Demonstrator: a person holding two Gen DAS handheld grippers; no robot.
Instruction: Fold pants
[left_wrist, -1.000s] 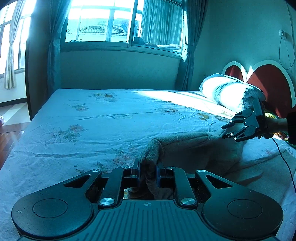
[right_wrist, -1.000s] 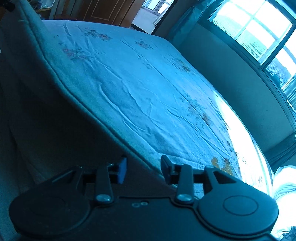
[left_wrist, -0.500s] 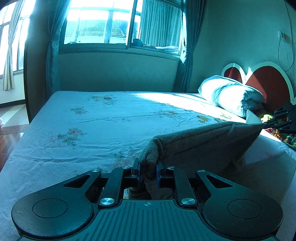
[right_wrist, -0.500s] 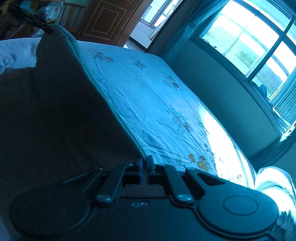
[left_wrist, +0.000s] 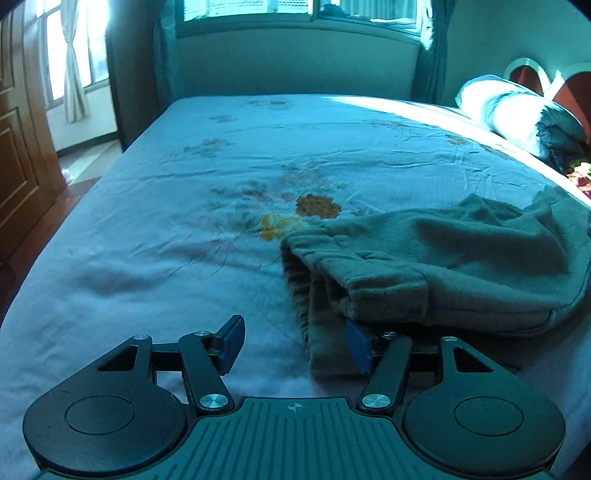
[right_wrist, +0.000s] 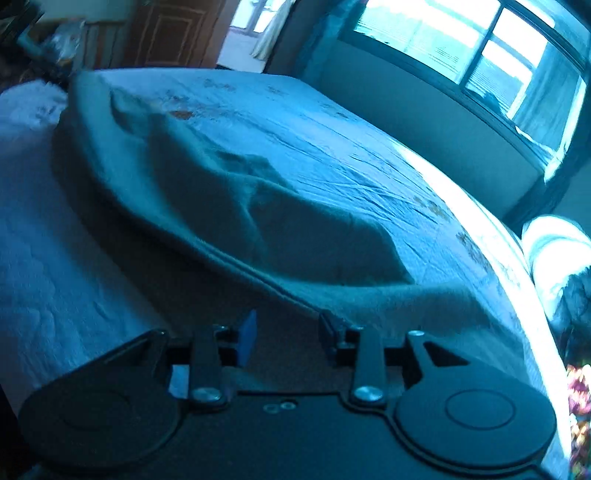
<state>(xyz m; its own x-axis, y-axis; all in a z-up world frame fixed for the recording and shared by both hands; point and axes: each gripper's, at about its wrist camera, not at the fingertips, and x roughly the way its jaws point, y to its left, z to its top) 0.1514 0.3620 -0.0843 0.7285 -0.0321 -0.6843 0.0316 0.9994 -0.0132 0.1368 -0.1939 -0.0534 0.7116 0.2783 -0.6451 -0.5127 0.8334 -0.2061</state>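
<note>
Pants (left_wrist: 461, 258) of grey fleece lie folded over on the floral bedsheet (left_wrist: 258, 155), filling the right of the left wrist frame, elastic waistband opening toward the centre. In that view the left hand-held gripper (left_wrist: 295, 349) sits at the bottom with its jaws spread wide, holding nothing; its right blue pad touches the waistband edge, its left pad is over bare sheet. The right hand-held gripper (right_wrist: 288, 334) is likewise spread apart, jaws either side of the fabric's seamed edge without pinching it. A pillow (left_wrist: 517, 114) rests at upper right.
</note>
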